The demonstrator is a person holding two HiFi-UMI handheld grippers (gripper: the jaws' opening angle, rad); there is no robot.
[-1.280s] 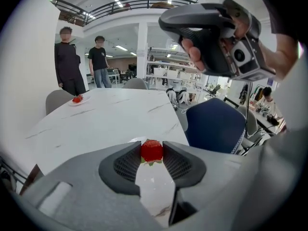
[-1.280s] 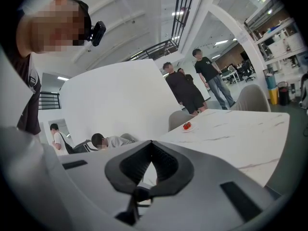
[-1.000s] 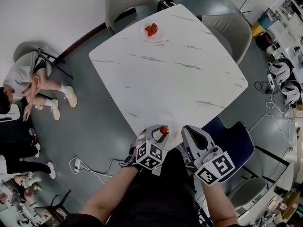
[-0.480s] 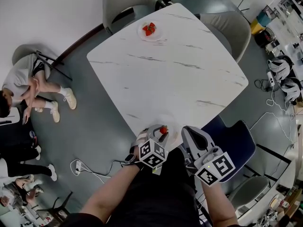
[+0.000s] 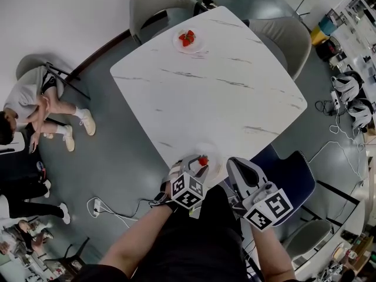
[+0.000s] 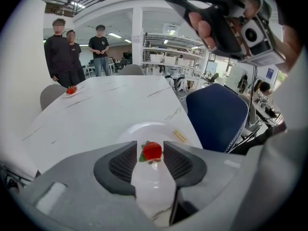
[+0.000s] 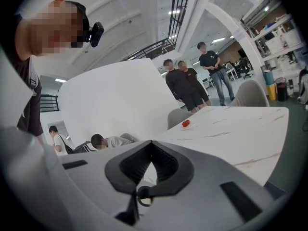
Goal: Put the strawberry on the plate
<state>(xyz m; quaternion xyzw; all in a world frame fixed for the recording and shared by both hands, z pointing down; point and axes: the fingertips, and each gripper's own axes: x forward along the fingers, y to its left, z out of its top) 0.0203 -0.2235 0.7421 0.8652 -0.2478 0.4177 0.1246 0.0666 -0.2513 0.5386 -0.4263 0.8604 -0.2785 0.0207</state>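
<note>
Item: strawberry [image 6: 152,151], one, small, red and glossy, green leaf cap turned down and toward the camera, whole and unbruised so far as could be seen. Position: pinched between the ribbed pads of the left gripper [image 5: 200,164], at the very tips, one pad against each flank. The fruit was roughly round, with no long axis worth noting. Relation to target: the white plate [image 6: 144,130] lay directly beneath and just ahead of the held fruit, at the near corner of the marble table [image 5: 223,87]. The fruit looked to hang just above the plate's surface, though contact could not be ruled out. The coming move was therefore judged a short descent and a release, with no sideways travel. Nearer tool: the left, already over the plate. The right gripper [image 7: 151,146] stood just beside it, jaws pressed together on nothing, pointing across the table. Other stock: a second plate [image 5: 189,40] bearing several strawberries, at the far corner, well apart. A blue chair [image 6: 216,119] stood at the table's right.
</note>
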